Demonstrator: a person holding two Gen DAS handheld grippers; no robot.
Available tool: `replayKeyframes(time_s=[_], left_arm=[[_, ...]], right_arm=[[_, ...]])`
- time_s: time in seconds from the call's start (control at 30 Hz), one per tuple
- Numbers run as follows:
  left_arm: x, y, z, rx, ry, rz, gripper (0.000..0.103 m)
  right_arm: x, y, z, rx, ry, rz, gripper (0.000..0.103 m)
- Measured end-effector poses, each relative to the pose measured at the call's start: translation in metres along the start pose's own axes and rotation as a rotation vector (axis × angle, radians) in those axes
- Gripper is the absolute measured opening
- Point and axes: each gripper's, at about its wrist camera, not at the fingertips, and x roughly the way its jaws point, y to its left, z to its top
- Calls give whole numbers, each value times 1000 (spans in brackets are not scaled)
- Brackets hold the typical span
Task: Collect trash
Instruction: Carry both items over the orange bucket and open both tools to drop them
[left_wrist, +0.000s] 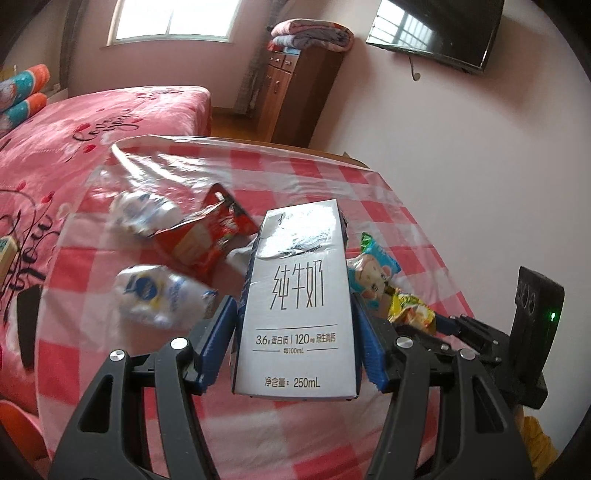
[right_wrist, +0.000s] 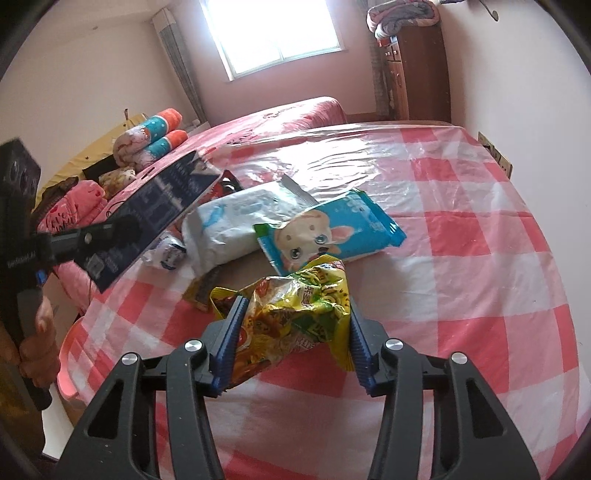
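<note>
My left gripper (left_wrist: 295, 314) is shut on a white 250 mL milk carton (left_wrist: 299, 302) and holds it above the checked table; the carton also shows in the right wrist view (right_wrist: 159, 210). My right gripper (right_wrist: 295, 314) is shut on a crumpled yellow snack bag (right_wrist: 295, 317), seen also in the left wrist view (left_wrist: 410, 314). On the table lie a blue wet-wipe pack with a cartoon face (right_wrist: 328, 232), a white pack (right_wrist: 240, 221), a red wrapper (left_wrist: 207, 236) and two crumpled white wrappers (left_wrist: 162, 295), (left_wrist: 142, 214).
The round table has a pink-and-white checked plastic cover (right_wrist: 461, 229). A pink bed (left_wrist: 92, 122) stands behind it, with a wooden cabinet (left_wrist: 299, 92) by the wall and a TV (left_wrist: 436, 29) above. A pink stool (right_wrist: 70, 354) stands at the table's left edge.
</note>
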Motion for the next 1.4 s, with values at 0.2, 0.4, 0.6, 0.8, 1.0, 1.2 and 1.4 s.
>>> replayKeyframes(time_s=[0.2,0.4,0.6,0.8,1.0,1.2,1.4], left_arm=[[-23,19,-18,-38,-21,6,63],[-44,35,-33,-62,-38,16,63],[-67,60,-50,-99,-56,59,63],[-90,95,-70,-162,-64,117,63],[-121,136,-95,-230,-77,200,63],[-158,179,-128,-318,-85,311,63],[-182,218,-162,-416,-69,412,63]], right_arm=[[-4,16,2,4,8,46,52],[-1,41,6,-17,31,104,52],[9,79,10,-59,64,176,52],[24,124,13,-111,120,289,52],[41,185,13,-205,179,393,52],[56,246,8,-310,223,474,52],[70,309,-4,-415,273,551,52]])
